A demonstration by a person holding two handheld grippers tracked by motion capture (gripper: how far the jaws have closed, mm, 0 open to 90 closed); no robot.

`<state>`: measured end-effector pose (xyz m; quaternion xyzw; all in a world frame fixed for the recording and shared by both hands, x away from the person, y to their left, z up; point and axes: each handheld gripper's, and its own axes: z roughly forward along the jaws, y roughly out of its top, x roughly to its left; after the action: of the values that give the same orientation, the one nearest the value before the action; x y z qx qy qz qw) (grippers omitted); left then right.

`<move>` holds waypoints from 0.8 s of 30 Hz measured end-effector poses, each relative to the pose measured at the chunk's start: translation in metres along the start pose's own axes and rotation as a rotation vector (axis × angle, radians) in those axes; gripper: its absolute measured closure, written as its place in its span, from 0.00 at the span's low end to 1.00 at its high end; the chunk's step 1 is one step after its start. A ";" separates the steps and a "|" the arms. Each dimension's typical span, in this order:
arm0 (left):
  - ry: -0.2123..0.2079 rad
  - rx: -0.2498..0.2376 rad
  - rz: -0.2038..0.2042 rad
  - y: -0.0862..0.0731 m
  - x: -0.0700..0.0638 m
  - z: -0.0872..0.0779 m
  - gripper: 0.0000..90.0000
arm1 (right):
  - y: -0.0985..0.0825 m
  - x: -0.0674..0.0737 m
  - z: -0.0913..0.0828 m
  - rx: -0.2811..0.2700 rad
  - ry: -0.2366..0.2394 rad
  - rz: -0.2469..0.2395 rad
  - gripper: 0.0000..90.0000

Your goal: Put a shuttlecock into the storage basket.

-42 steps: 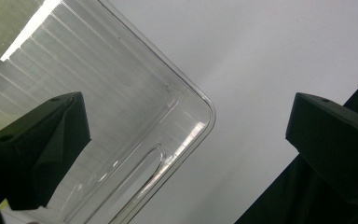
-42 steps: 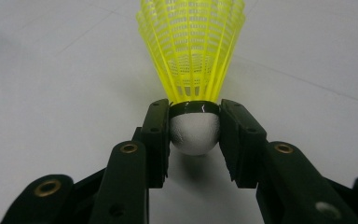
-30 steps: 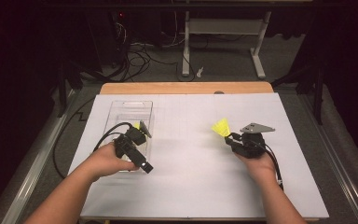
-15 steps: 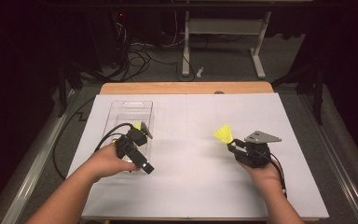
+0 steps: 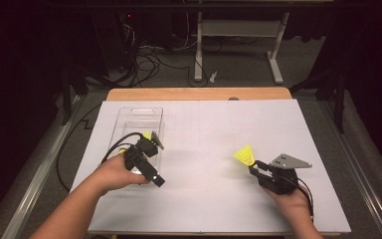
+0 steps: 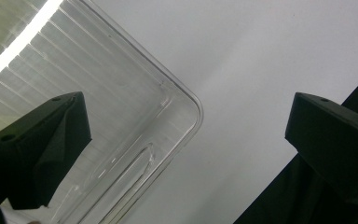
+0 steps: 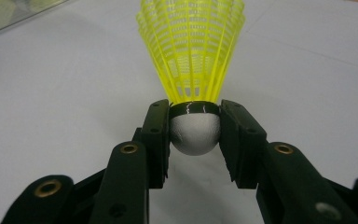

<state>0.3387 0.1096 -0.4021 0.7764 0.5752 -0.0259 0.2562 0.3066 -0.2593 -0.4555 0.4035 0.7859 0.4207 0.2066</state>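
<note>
**One shuttlecock, one tray, two grippers**

The right gripper (image 5: 253,168) clamps one yellow plastic shuttlecock (image 5: 244,155) by its white cork above the white worktop (image 5: 204,134). The left gripper (image 6: 186,135), fingers spread and empty, hovers over one clear plastic tray (image 5: 138,119). The right gripper view reveals the cork's black band.

We are looking at a white sheet (image 5: 204,129) covering the wooden worktop (image 5: 199,94), while dark grey carpet (image 5: 238,64), tangled cables (image 5: 144,52) and a white desk frame (image 5: 238,35) are sitting behind in dim light.
</note>
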 end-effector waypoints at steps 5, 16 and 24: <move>0.004 -0.003 -0.001 -0.001 -0.003 0.000 0.01 | -0.012 0.000 -0.008 -0.015 -0.003 0.026 0.73; 0.002 -0.008 0.014 -0.001 -0.003 -0.002 0.01 | -0.016 0.000 -0.006 -0.009 0.012 0.021 0.73; -0.001 -0.015 0.017 -0.002 -0.006 -0.005 0.02 | -0.012 0.003 -0.005 -0.003 0.039 0.009 0.73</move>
<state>0.3334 0.1067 -0.3968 0.7794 0.5685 -0.0199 0.2626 0.2958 -0.2634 -0.4624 0.3983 0.7874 0.4305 0.1900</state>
